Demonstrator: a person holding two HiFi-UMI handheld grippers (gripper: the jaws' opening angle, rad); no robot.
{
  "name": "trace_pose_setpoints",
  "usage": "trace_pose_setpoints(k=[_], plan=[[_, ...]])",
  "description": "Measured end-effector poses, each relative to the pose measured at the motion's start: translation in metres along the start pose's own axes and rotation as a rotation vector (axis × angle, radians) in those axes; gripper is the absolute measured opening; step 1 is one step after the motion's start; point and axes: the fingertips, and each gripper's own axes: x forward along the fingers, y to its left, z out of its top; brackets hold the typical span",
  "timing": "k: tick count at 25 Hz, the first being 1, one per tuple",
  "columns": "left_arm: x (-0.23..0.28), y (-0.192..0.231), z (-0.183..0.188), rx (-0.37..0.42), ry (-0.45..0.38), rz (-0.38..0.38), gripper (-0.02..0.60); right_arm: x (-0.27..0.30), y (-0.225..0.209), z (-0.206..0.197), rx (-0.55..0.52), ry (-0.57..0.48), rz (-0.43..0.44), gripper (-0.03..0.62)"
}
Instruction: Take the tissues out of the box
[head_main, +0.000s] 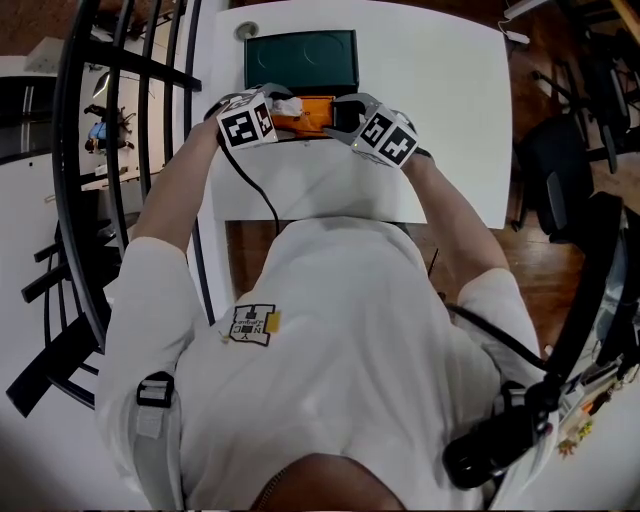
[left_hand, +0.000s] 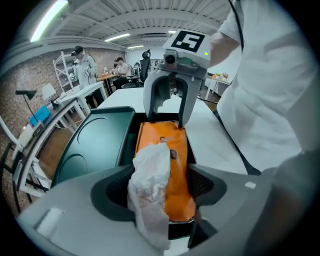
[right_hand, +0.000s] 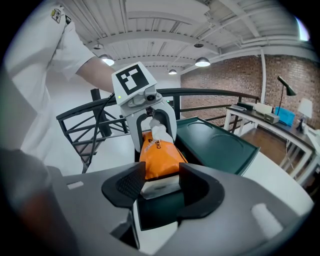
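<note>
An orange tissue pack (head_main: 312, 112) lies on the white table (head_main: 450, 120), just in front of a dark green tray (head_main: 300, 55). A crumpled white tissue (left_hand: 150, 185) sticks out of the pack's top (left_hand: 174, 150) and drapes toward my left gripper (left_hand: 160, 187). That gripper straddles the pack's left end with its jaws wide apart and the tissue loose between them. My right gripper (right_hand: 160, 182) straddles the pack's other end (right_hand: 159, 160). Its pads stand close beside the pack, with no squeeze showing. The two grippers face each other across the pack.
The green tray (left_hand: 95, 145) is empty and lies against the pack's far side. A black metal railing (head_main: 110, 150) runs along the table's left edge. Desks, chairs and people stand in the background of the left gripper view.
</note>
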Motion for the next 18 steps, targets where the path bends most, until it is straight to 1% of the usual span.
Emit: trace_pose_setpoints(k=[3, 7, 11, 14, 15, 18], plan=[[-0.007, -0.001, 0.005, 0.029, -0.007, 0.023, 0.265, -0.002, -0.001, 0.004, 0.001, -0.009, -0.006, 0.184], [-0.014, 0.000, 0.011, 0.066, -0.016, 0.061, 0.221, -0.004, -0.006, 0.008, -0.003, -0.014, -0.021, 0.167], [-0.017, 0.002, 0.011, 0.091, -0.012, 0.078, 0.210, -0.002, -0.007, 0.010, -0.005, -0.006, -0.028, 0.160], [-0.015, -0.001, 0.008, 0.091, -0.018, 0.084, 0.207, 0.001, -0.004, 0.009, -0.005, -0.003, -0.031, 0.160], [-0.015, -0.002, 0.007, 0.088, -0.022, 0.087, 0.207, 0.000, -0.003, 0.009, -0.005, -0.004, -0.032, 0.167], [-0.016, -0.006, 0.005, 0.088, -0.033, 0.091, 0.207, -0.005, -0.003, 0.007, 0.012, -0.007, -0.028, 0.218]])
